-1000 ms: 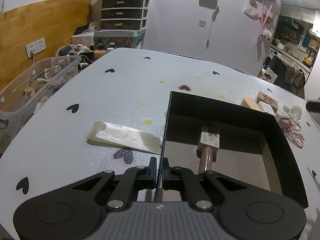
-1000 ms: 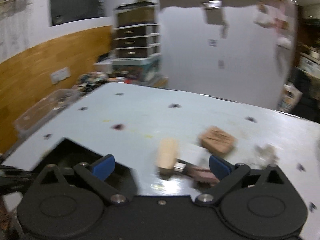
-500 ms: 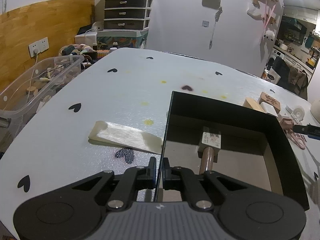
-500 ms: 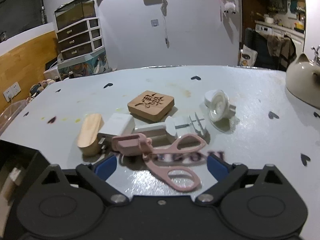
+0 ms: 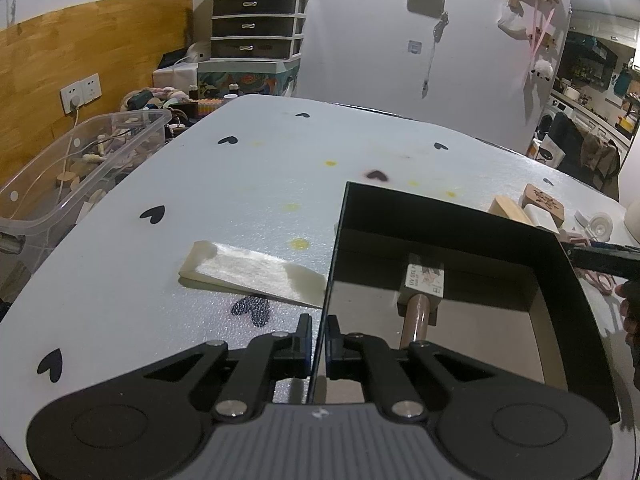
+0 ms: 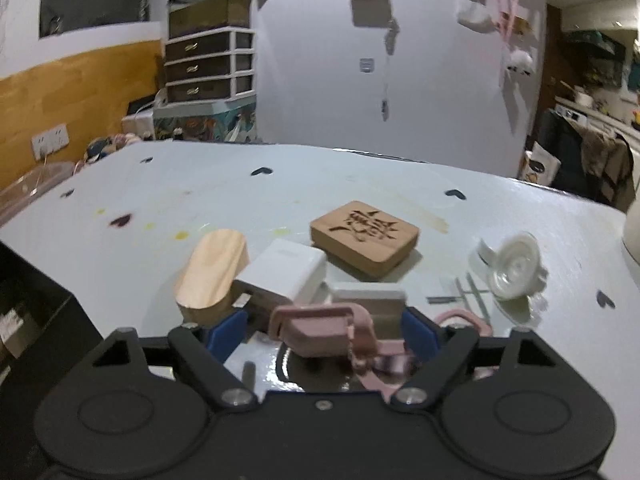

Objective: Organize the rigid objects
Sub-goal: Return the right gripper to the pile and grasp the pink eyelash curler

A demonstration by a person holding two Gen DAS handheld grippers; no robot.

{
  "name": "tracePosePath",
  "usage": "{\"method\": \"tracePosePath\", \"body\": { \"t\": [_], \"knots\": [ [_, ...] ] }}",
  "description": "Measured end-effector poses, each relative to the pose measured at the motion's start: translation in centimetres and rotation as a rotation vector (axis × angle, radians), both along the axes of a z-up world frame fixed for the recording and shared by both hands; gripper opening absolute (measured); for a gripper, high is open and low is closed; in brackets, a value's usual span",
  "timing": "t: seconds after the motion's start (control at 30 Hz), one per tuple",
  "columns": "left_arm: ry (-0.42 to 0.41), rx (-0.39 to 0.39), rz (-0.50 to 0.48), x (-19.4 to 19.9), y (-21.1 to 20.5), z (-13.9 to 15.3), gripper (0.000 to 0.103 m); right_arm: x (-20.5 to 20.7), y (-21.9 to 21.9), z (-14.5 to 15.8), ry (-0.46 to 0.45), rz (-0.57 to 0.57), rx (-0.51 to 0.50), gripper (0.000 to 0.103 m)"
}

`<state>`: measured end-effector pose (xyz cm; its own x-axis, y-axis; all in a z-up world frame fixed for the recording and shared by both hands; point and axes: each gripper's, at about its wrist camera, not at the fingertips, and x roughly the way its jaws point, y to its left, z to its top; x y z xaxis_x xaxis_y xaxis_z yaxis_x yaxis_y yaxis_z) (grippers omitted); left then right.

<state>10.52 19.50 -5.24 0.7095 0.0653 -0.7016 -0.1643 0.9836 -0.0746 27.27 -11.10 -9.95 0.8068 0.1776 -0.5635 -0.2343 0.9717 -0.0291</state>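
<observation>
Pinching the thin near wall of a black box [image 5: 452, 220], the left gripper [image 5: 318, 338] has its jaws squeezed together on that edge, one finger outside and one inside. Within the box a small bottle [image 5: 418, 292] with a printed label lies on the floor toward the far wall, its brownish neck pointing back at the gripper. Just outside the box on the white table [image 5: 248, 184], a pale flat sheet [image 5: 248, 270] lies with one end against the wall. Off to the right, the right gripper [image 6: 324, 330] hangs low over a huddle of small things, its blue-padded jaws spread wide on either side of a pink clip [image 6: 320, 330]; whether the pads touch it is hard to say, as the picture is a little blurred. Beside the clip lie pink scissors [image 6: 460, 316], and just behind it a white charger [image 6: 286, 272], a rounded wooden block [image 6: 212, 270], a carved wooden stamp [image 6: 364, 236] and a white cap [image 6: 514, 266].
</observation>
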Motion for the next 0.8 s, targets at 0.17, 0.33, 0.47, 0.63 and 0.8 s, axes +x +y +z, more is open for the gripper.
{"method": "tracePosePath", "body": {
  "t": [0.17,0.33,0.47,0.63,0.8],
  "knots": [
    [-0.001,0.001,-0.001,0.0,0.0,0.0,0.006,0.0,1.4,-0.6,-0.006,0.005,-0.099,0.067],
    [-0.001,0.001,-0.001,0.0,0.0,0.0,0.006,-0.6,1.4,-0.5,-0.008,0.017,-0.129,0.058],
    [-0.001,0.002,-0.001,0.0,0.0,0.0,0.006,-1.4,0.9,-0.3,0.002,0.025,-0.131,0.058],
    [0.000,0.004,-0.002,0.1,-0.1,0.1,0.006,-3.5,0.1,0.9,0.001,0.044,-0.154,0.058],
    [-0.003,0.001,-0.001,0.0,-0.1,0.1,0.006,-6.3,-0.5,4.5,-0.048,0.080,-0.085,0.058]
  ]
}}
